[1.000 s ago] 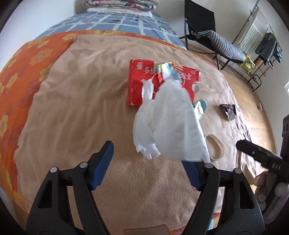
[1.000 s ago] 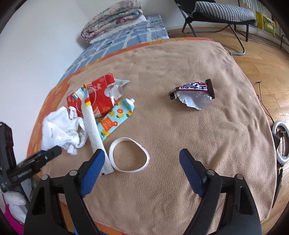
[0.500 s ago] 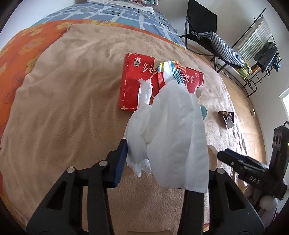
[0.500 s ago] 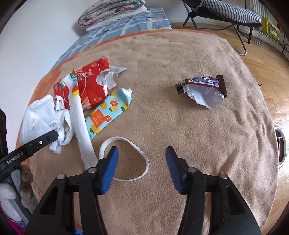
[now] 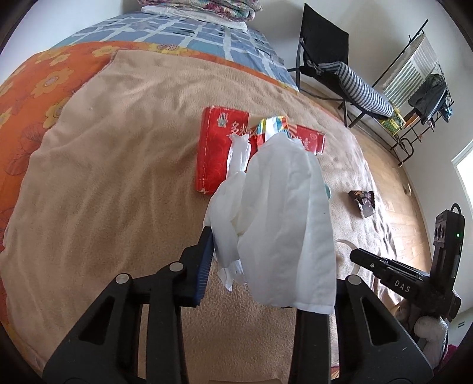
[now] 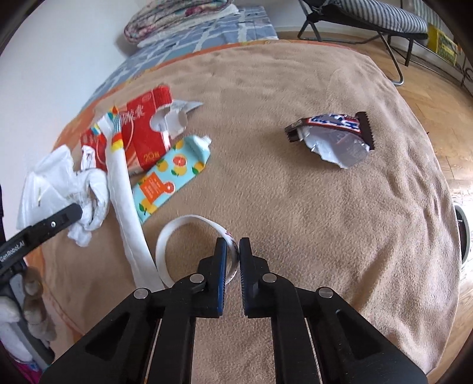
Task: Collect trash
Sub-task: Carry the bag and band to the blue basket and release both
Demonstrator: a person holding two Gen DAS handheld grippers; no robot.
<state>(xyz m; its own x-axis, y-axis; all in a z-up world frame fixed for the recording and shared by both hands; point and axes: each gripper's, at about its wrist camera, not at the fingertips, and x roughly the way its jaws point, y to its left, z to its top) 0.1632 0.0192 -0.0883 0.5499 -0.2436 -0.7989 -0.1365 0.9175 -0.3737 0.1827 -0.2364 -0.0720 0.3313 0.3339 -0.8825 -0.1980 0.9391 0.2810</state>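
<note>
Premises: a lived-in bedroom in a private home. Evidence as follows. A bed takes up most of the room, covered by a tan fleece blanket (image 6: 295,192) laid over an orange flowered sheet (image 5: 32,97) and a blue checked cover (image 5: 192,32). Folded quilts (image 6: 174,17) are stacked at the head against a plain white wall (image 6: 59,59). The floor is wood parquet (image 6: 443,88). A black folding chair (image 5: 322,50) with a striped cushion (image 5: 363,91) stands beside the bed. A clothes drying rack (image 5: 425,76) hung with garments stands against the far wall.
</note>
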